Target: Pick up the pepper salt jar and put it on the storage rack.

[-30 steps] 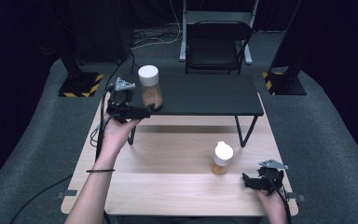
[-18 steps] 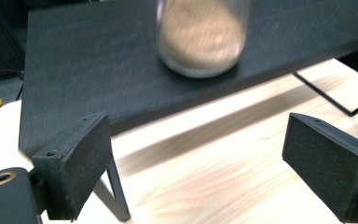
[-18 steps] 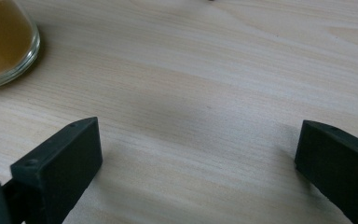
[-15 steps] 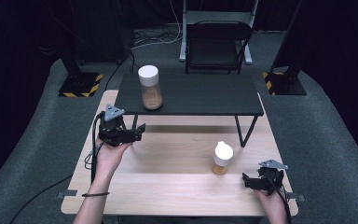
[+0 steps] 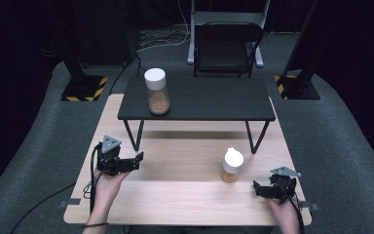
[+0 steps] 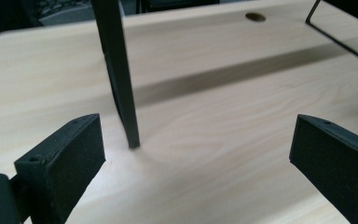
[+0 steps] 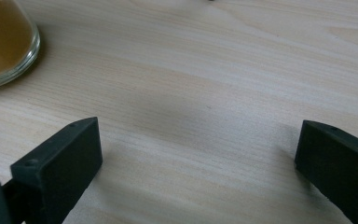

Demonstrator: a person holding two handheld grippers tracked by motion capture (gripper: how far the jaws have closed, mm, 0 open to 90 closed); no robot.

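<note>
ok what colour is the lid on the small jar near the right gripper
White; the small jar shows it best in the high view.

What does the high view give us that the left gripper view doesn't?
High view alone: the big jar with a white lid standing on the black shelf, the small jar on the wooden table, the chair behind, and the right claw near the small jar.

Left gripper view alone: a close look at the left claw, jaws wide apart with nothing between them, just off the foot of the shelf leg.

Both: the light wooden tabletop, the shelf's thin black legs, the left claw low over the table.
</note>
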